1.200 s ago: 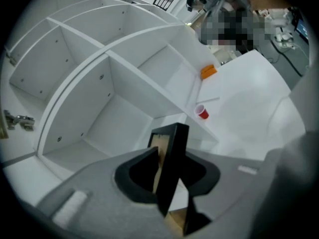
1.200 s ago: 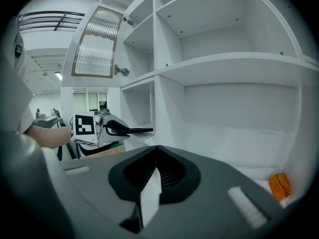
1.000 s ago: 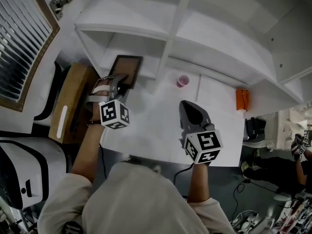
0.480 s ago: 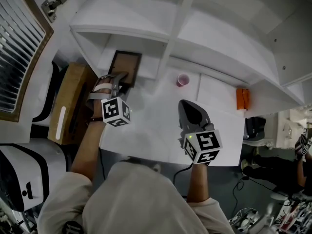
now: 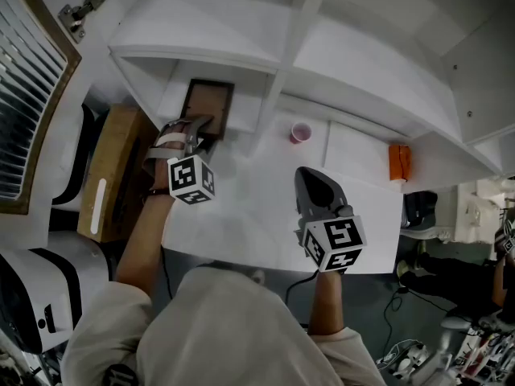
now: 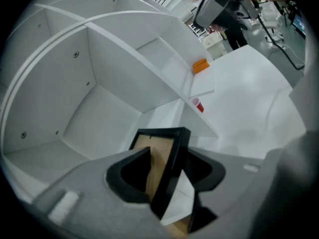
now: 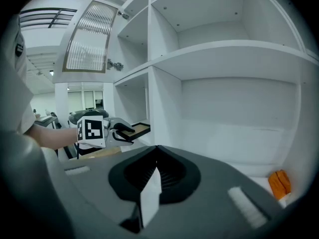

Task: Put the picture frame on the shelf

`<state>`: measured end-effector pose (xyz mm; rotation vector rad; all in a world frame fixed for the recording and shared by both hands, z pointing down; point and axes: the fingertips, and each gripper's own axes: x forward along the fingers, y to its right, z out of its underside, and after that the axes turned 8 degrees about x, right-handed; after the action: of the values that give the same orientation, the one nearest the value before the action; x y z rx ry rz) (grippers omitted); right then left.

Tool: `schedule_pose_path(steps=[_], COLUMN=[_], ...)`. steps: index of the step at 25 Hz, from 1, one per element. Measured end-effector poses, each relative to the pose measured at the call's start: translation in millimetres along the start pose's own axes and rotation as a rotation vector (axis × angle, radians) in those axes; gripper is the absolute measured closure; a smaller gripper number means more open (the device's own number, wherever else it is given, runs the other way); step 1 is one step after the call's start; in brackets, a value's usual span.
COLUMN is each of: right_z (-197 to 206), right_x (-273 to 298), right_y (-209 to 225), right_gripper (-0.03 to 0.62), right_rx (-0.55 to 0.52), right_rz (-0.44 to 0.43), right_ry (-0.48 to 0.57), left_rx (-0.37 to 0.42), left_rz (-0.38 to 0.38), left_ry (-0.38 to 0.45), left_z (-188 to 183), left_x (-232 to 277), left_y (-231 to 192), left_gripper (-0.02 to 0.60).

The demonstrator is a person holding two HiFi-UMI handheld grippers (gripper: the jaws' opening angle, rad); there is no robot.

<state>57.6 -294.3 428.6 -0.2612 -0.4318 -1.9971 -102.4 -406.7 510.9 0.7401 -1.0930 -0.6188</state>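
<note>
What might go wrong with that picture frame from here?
1. The left gripper has just been opening its jaws with the picture frame between them. I cannot tell whether it rests on the shelf floor yet, so it may drop or tip.
2. When the gripper backs out, a jaw might catch the frame's edge and drag it off the shelf.

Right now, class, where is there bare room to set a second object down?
Bare: the tabletop in front of the shelf, and the stretch between the pink cup and the orange object. Crowded: the left bay, where the picture frame sits.
</note>
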Motion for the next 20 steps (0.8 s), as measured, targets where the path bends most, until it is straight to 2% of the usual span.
schedule_pose_path(steps=[7,15,20], right_z=[1.9,5.1,9.0], right_x=[1.0,-3.9,-5.2], right_y=[2.2,7.5,8.2], right_gripper=[0.588,0.588,0.588], right_rx=[0.004,0.009,0.015], right_rz=[0.013,0.037,0.043], right_ry=[-0.008,-0.015,-0.018], left_rx=[-0.009,0.001,0.011], left_rz=[0.002,0.042,0.050], left_ry=[0.012,0.008,0.019], left_z=[0.4,0.0,0.0], left_x=[5.9,16.6,22.2], left_y=[-3.8,-5.3,-7.8], left_gripper=[0.387,0.338,0.334])
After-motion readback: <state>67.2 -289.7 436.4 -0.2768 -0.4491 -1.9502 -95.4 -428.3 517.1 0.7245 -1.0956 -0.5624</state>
